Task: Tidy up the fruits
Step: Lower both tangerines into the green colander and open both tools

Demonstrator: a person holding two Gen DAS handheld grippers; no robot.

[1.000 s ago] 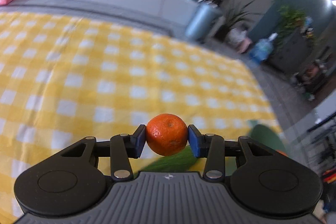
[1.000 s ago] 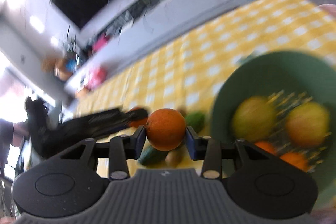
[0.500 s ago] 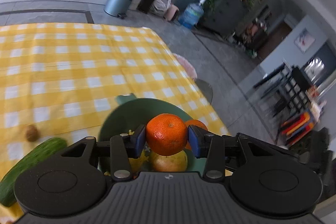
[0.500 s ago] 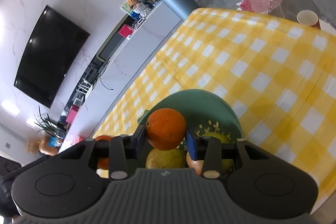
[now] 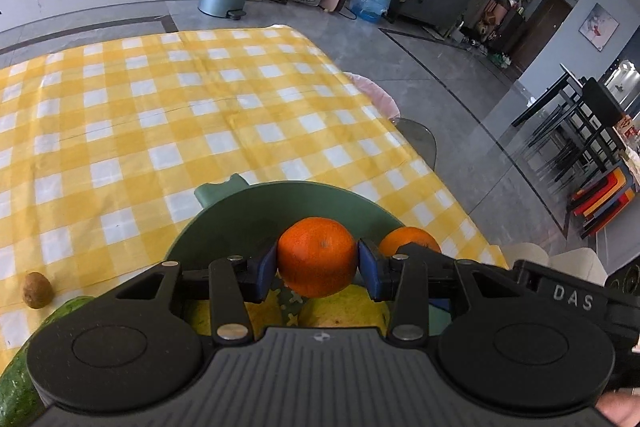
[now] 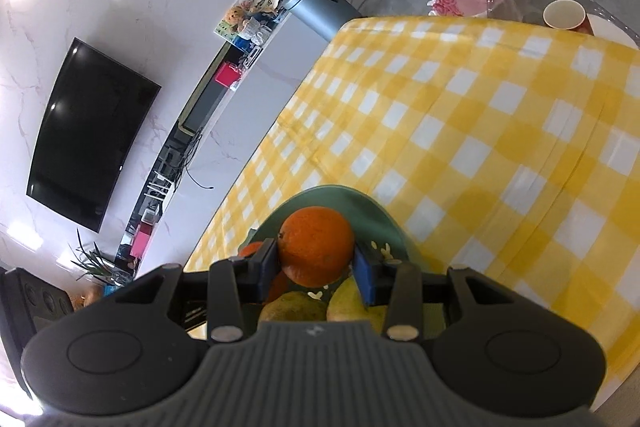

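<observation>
My left gripper (image 5: 317,265) is shut on a mandarin (image 5: 316,255) and holds it over the green bowl (image 5: 244,211). Yellow-green pears (image 5: 344,307) lie in the bowl under it. My right gripper (image 6: 316,261) is shut on an orange (image 6: 316,245), also over the green bowl (image 6: 384,227), with pears (image 6: 292,309) below. That orange (image 5: 408,241) and the right gripper's black body (image 5: 568,291) show at the right of the left wrist view. The mandarin (image 6: 250,251) shows left of the right gripper.
The bowl stands near the right end of a table with a yellow checked cloth (image 5: 160,115). A kiwi (image 5: 37,289) and a cucumber (image 5: 24,359) lie left of the bowl. A paper cup (image 6: 564,14) stands on a glass side table beyond the table's edge.
Both grippers have swung from the table over the green bowl, each still holding its fruit, and now sit lower over the pears.
</observation>
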